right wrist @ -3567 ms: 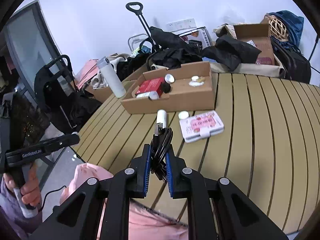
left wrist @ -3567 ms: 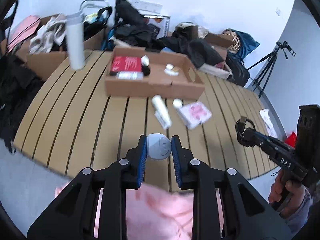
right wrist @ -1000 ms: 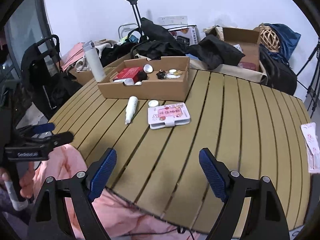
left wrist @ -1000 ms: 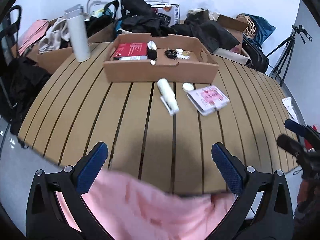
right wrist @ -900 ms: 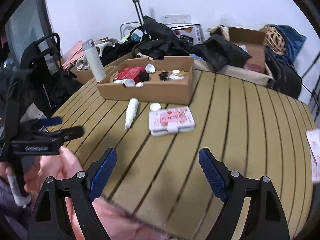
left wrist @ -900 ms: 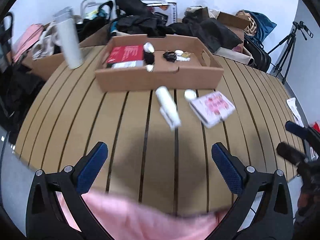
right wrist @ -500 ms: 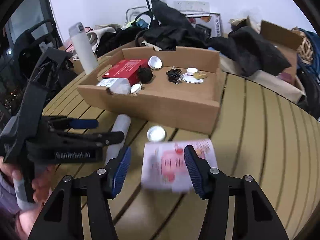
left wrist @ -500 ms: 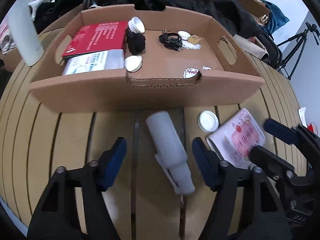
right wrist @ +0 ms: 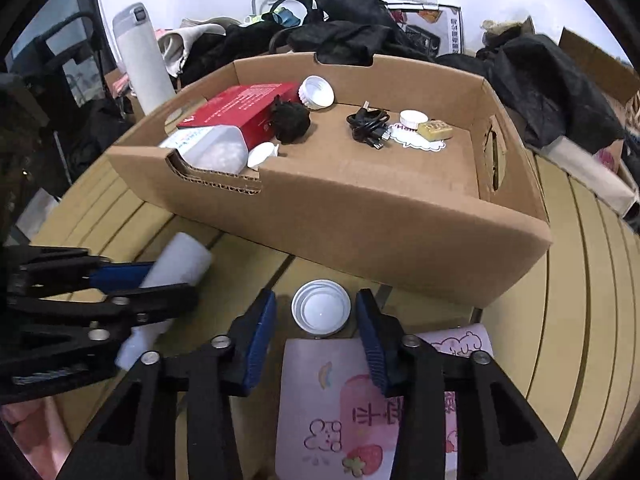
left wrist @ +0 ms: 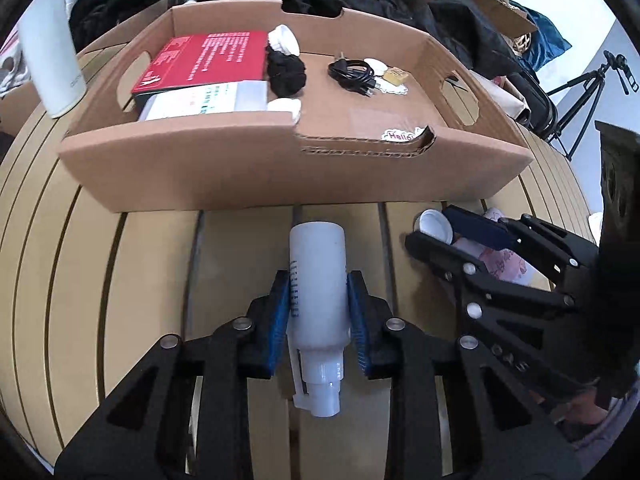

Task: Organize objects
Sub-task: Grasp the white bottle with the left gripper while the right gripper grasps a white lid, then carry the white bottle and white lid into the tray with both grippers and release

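On a slatted bench (left wrist: 120, 280), just before a cardboard box (left wrist: 280, 172), the left gripper (left wrist: 318, 304) has been closing; its fingers (left wrist: 282, 300) now press both sides of a lying white bottle (left wrist: 318, 280). The right gripper (right wrist: 316, 320), also closing, straddles a white cap (right wrist: 321, 312), fingers (right wrist: 262, 320) apart and not touching, above a pink case (right wrist: 340, 400).

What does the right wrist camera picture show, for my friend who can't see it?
The right hand-held gripper reaches down with a small white cap between its blue pads, not yet squeezed, just in front of a cardboard tray on a slatted wooden table. At left, the left hand-held gripper clamps a lying white bottle; a pink case lies below.
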Motion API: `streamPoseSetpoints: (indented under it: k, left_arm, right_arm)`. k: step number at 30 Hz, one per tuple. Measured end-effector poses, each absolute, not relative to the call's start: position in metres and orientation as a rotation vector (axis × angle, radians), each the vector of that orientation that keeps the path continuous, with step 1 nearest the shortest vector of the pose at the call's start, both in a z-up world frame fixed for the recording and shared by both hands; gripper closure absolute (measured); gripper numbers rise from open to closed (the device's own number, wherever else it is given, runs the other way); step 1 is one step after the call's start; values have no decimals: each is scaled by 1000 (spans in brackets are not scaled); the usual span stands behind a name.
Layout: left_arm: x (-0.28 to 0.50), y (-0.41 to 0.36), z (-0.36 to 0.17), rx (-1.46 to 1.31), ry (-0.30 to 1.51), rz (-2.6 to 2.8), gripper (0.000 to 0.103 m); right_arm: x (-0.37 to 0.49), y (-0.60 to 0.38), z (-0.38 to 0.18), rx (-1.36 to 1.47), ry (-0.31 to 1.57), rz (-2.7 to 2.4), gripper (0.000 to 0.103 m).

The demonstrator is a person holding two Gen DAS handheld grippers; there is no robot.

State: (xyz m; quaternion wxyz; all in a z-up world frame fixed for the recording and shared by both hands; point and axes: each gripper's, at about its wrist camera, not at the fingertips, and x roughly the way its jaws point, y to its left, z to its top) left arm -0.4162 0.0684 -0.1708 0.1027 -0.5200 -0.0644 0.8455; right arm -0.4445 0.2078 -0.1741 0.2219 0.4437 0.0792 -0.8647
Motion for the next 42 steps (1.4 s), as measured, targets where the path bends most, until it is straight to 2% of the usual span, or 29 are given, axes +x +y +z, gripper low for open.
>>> streamPoseSetpoints:
  k: [1,7,14,19,22,29,36,39,42]
  left_arm:
    - [-416,68,-170,-1537,-188,2498,79]
    - [-397,65,-140,-1471,-134,2559,79]
    - [-330,50,-58,-1292,-135,2650,79]
    - [-272,42,-14,-1203,-218,2645,79]
    - [-241,45,0,-1157,-239,2650,79]
    - [-188,59,12,-1127,-237,2608,79]
    - [-189,70,30,-1112,-192,2567,79]
    - [-203,74,54,-1084,-158,2524,79]
    - [-229,75,80,-1075,-155,2497,79]
  right_arm:
    - [-444,207,-174,1223,226,-2391,71]
    - [-435,203,-160,1192,227,-2425,71]
    - [-376,212,-80,1036,243,-2485,71]
    - [-314,233,-23,967,232,-2518,71]
    - [-269,247,3,945,233,-2539,71]
    - [-197,261,17,929,230,-2547,71]
    - [-185,265,18,916,217,-2544,71]
    - [-199,269,35,893,146,-2485,71]
    - [-213,266,59,843,228,-2480,71]
